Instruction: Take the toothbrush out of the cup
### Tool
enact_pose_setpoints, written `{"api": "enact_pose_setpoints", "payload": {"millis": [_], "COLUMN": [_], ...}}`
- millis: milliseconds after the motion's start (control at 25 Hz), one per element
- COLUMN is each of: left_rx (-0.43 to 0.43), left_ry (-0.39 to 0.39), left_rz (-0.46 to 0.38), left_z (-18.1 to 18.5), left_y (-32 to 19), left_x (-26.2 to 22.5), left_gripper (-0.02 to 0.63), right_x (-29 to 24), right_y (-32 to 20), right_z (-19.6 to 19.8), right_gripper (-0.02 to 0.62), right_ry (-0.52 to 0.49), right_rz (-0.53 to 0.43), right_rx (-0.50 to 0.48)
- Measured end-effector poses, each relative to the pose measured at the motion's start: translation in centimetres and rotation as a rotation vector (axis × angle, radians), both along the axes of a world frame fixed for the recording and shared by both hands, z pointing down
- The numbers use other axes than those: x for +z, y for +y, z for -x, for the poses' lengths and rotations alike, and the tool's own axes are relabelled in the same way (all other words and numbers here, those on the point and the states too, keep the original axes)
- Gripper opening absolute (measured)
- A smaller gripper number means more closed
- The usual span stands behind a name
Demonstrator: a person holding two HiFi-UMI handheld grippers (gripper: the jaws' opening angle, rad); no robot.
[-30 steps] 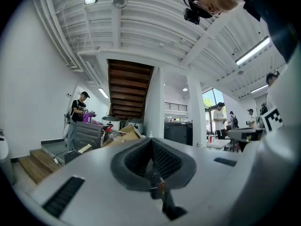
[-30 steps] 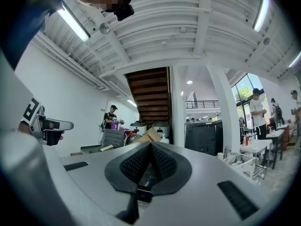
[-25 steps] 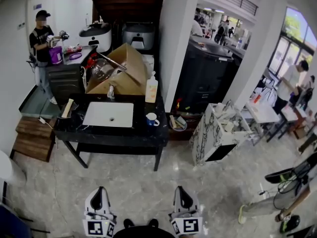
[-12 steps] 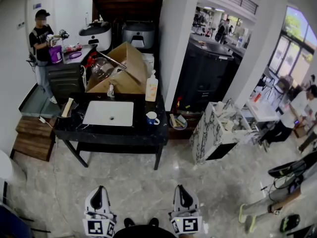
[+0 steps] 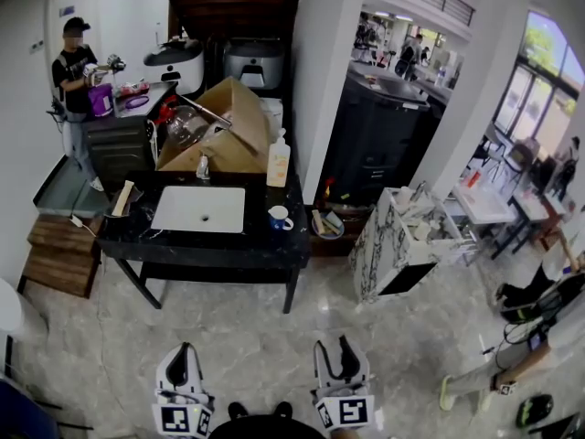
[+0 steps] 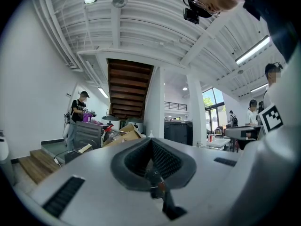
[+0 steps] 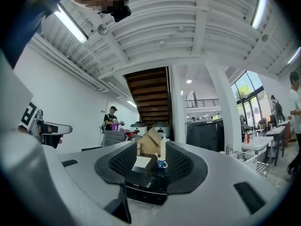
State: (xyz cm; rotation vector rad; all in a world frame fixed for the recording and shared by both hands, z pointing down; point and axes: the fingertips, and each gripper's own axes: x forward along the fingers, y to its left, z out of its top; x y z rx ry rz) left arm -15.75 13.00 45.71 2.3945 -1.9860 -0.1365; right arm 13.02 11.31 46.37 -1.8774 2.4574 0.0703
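Observation:
A blue-and-white cup (image 5: 279, 217) stands on the right end of a black table (image 5: 210, 250), far ahead of both grippers. In the right gripper view the cup (image 7: 161, 163) shows in the distance between the jaws, with a toothbrush (image 7: 156, 156) sticking up out of it. At the bottom of the head view my right gripper (image 5: 336, 355) is open; its jaws have just been opening, and nothing is between them. Beside it my left gripper (image 5: 185, 362) is shut and empty, its pads meeting in the left gripper view (image 6: 151, 149).
A white sink (image 5: 199, 209) is set into the table, with a soap bottle (image 5: 279, 165) and a cardboard box (image 5: 224, 131) behind it. A marble cabinet (image 5: 402, 245) stands to the right. A person (image 5: 75, 71) works at the back left. Tiled floor lies between me and the table.
The right gripper's jaws have spread apart from shut. Both grippers kept their places. People at the far right have shifted about.

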Motion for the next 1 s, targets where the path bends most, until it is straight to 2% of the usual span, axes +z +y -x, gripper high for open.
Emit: {"api": "enact_pose_setpoints", "payload": {"millis": [280,560,1000], "left_rx": [0.002,0.011,0.018], "left_ry": [-0.002,0.002,0.003], "left_rz": [-0.001,0.002,0.012], "left_z": [-0.3,-0.3,0.4], "left_y": [0.0,-0.1,-0.2], "left_x": [-0.1,0.1,0.0], "left_gripper": [0.005,0.005,0.005], "right_x": [0.6,-0.1,-0.3], "right_y": [-0.3,-0.1,0.2], "right_z": [-0.1,0.1,0.6], "right_gripper": [0.330,0.434,0.454], "right_ry": [0.010,0.025,0.023], "right_rz": [0.027,-0.014,-0.015], "right_rx": [-0.001,0.020,0.033]}}
